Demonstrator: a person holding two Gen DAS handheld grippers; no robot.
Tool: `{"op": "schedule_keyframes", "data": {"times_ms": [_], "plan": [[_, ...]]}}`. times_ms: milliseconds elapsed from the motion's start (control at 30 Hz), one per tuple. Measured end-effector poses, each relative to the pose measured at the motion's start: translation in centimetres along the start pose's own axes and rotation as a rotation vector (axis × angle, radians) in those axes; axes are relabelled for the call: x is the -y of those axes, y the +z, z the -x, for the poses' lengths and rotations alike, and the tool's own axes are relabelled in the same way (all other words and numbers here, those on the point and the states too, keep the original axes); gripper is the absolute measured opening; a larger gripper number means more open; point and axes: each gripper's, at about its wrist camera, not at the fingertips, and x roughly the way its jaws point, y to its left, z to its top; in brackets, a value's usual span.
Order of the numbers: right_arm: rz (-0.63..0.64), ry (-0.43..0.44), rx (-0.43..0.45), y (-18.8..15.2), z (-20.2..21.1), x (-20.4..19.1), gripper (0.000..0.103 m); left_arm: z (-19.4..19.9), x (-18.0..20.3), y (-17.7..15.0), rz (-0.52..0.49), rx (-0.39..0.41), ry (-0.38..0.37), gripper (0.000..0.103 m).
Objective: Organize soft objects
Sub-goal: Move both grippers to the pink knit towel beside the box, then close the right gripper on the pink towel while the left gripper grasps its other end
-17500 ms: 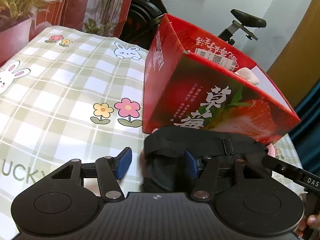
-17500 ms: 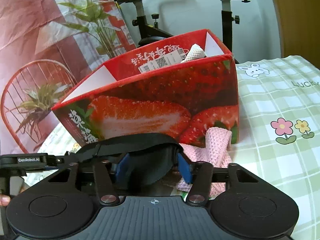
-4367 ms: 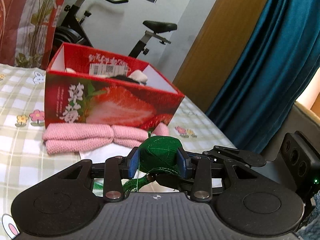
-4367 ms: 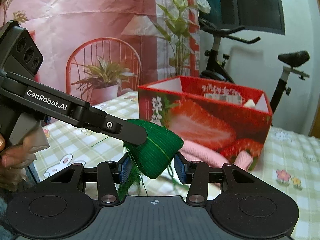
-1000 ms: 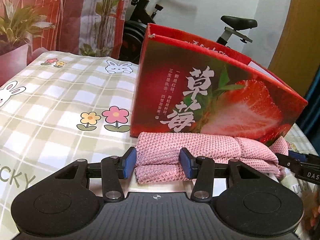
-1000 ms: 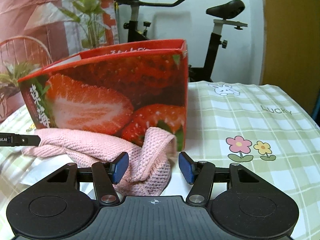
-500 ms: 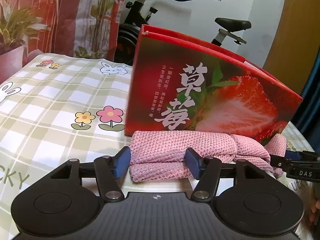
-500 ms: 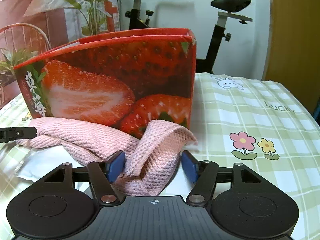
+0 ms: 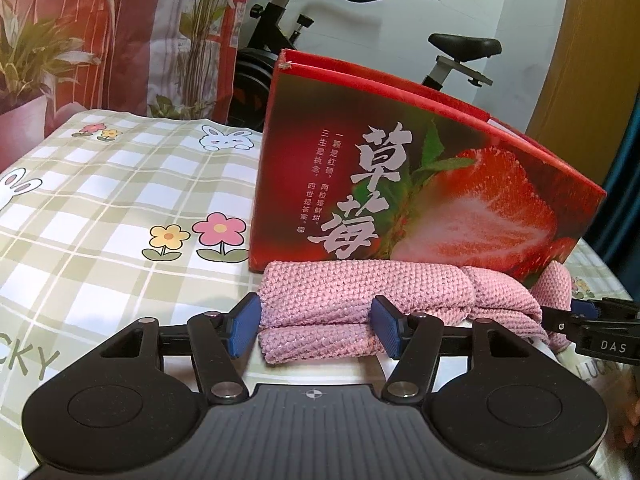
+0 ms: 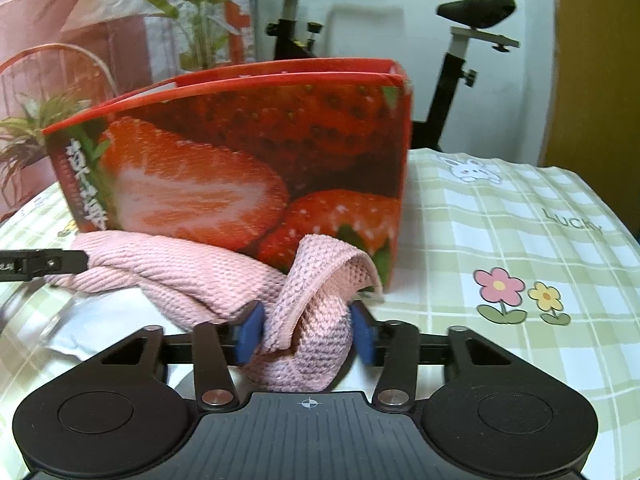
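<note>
A folded pink knitted cloth point(image 9: 352, 300) lies on the checked tablecloth against the front of the red strawberry box point(image 9: 420, 184). My left gripper point(image 9: 316, 330) is open, its blue pads point(image 9: 242, 330) either side of the cloth's left end. In the right wrist view the cloth point(image 10: 180, 276) runs leftward along the box point(image 10: 248, 168). My right gripper point(image 10: 306, 334) is shut on the cloth's bunched right end. The right gripper's tip also shows in the left wrist view point(image 9: 592, 320).
The checked tablecloth point(image 9: 100, 208) with flower and rabbit prints spreads to the left. A white sheet point(image 10: 92, 328) lies under the cloth. An exercise bike point(image 9: 360, 28) and a plant-print curtain point(image 9: 120, 32) stand behind the table.
My right gripper has closed on the cloth's bunched right end. My left gripper has moved in and its pads now flank the cloth's left end.
</note>
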Motion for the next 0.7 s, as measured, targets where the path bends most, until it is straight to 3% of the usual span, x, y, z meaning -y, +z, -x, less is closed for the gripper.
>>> {"op": "schedule_keyframes", "data": {"times_ms": [167, 333, 700], "plan": [[0.075, 0.025, 0.011, -0.1, 0.3, -1.1, 0.017, 0.0, 0.0, 0.0, -0.004, 0.0, 0.003, 0.064], [0.146, 0.018, 0.019, -0.3, 0.5, -2.3, 0.014, 0.0, 0.2, 0.0, -0.011, 0.0, 0.009, 0.064], [0.149, 0.022, 0.017, -0.1, 0.4, -2.2, 0.014, 0.0, 0.2, 0.0, -0.007, -0.003, 0.01, 0.063]]}}
